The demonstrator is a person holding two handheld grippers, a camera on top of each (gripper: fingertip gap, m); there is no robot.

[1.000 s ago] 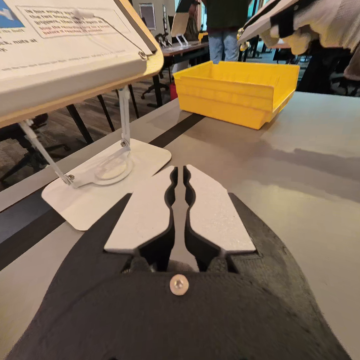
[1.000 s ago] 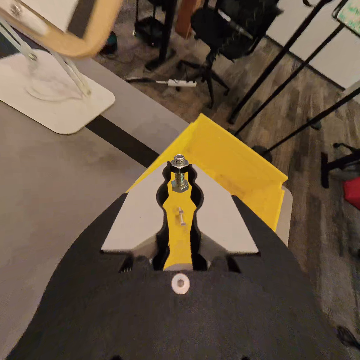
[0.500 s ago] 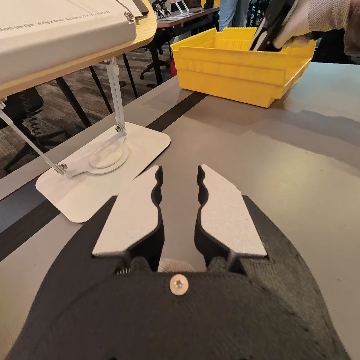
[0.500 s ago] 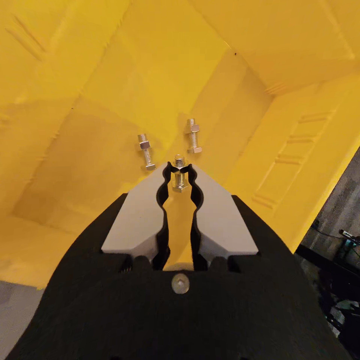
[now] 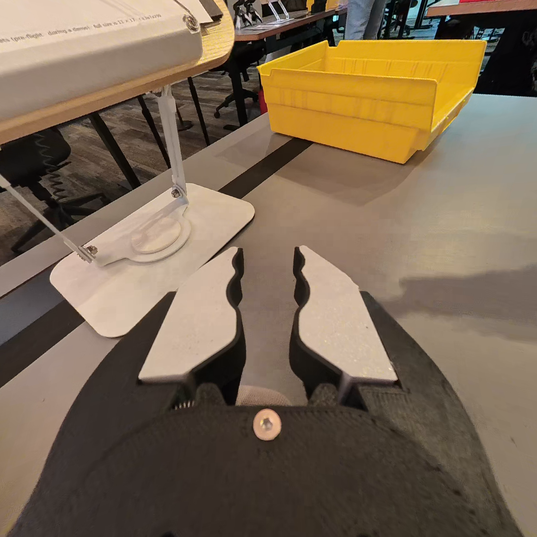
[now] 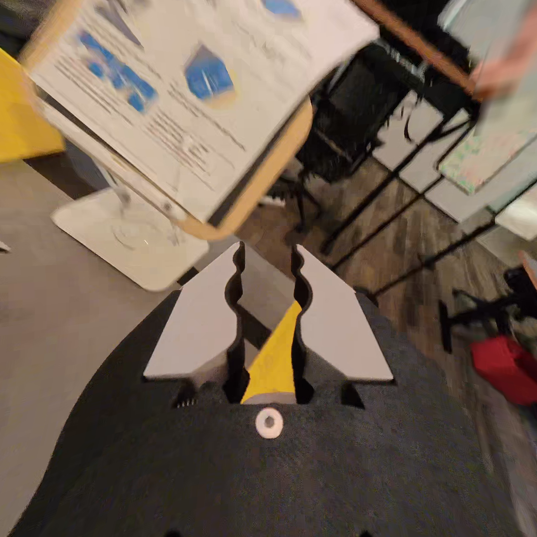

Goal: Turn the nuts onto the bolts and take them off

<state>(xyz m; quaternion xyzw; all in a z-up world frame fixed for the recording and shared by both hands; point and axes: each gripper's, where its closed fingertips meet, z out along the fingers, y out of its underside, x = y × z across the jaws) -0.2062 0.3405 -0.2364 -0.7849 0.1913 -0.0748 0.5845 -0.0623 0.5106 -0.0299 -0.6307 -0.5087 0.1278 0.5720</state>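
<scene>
My left gripper (image 5: 267,255) is open and empty, low over the grey table (image 5: 377,232). The yellow bin (image 5: 357,98) stands at the table's far edge ahead of it; its inside is hidden from this view. My right gripper (image 6: 267,252) is open and empty, held above the table's edge. A corner of the yellow bin (image 6: 276,357) shows below between its fingers. The right wrist view is blurred by motion. No nut or bolt shows in either view.
A white stand base (image 5: 151,255) with a tilted board of printed sheets (image 5: 87,49) stands left of the left gripper; it also shows in the right wrist view (image 6: 180,101). A black stripe (image 5: 261,171) crosses the table. Chairs and table legs (image 6: 377,203) lie beyond the edge. The tips of one gripper are about 30 centimeters away from the tips of the other.
My right gripper held a bolt with a nut inside the bin, then opened and left it there and pulled up and away. My left gripper opened from nearly shut and stays open.
</scene>
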